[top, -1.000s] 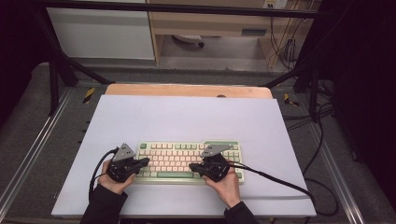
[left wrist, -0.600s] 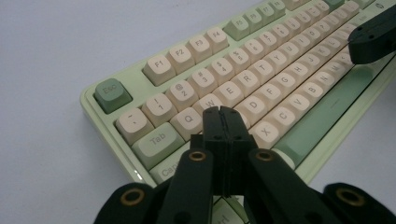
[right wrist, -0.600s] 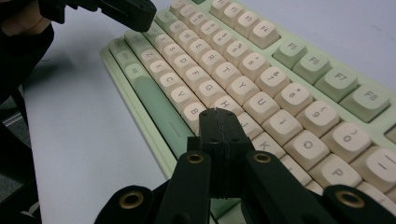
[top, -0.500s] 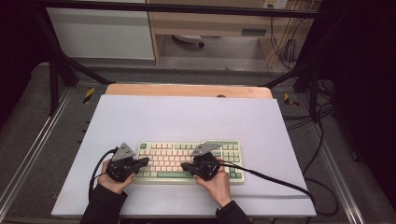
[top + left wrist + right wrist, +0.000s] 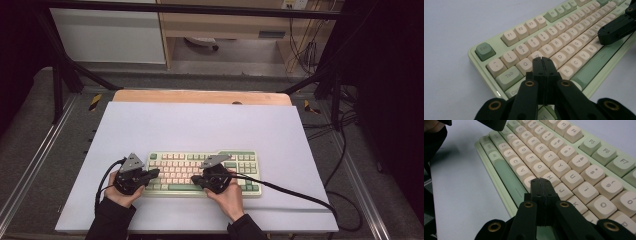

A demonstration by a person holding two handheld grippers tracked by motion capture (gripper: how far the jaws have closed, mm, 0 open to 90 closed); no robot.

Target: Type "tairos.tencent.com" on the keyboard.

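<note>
White tabletop (image 5: pixel 200 125) held the keyboard (image 5: pixel 200 165) lying crosswise; you poised both closed-jawed grippers, left gripper (image 5: pixel 543 65) over its left keys, right gripper (image 5: pixel 541 185) mid-keyboard.

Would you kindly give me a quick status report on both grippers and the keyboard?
Left gripper shut, over keys near A. Right gripper shut, near B and H. Keyboard flat on white mat. Nothing in the way.

Black handheld grippers, dark sleeves

Left gripper (image 5: pixel 154 173) and right gripper (image 5: pixel 196 180): matte black jaws, brass-ringed screws, grey three-cornered top plates, trailing black cables.
</note>
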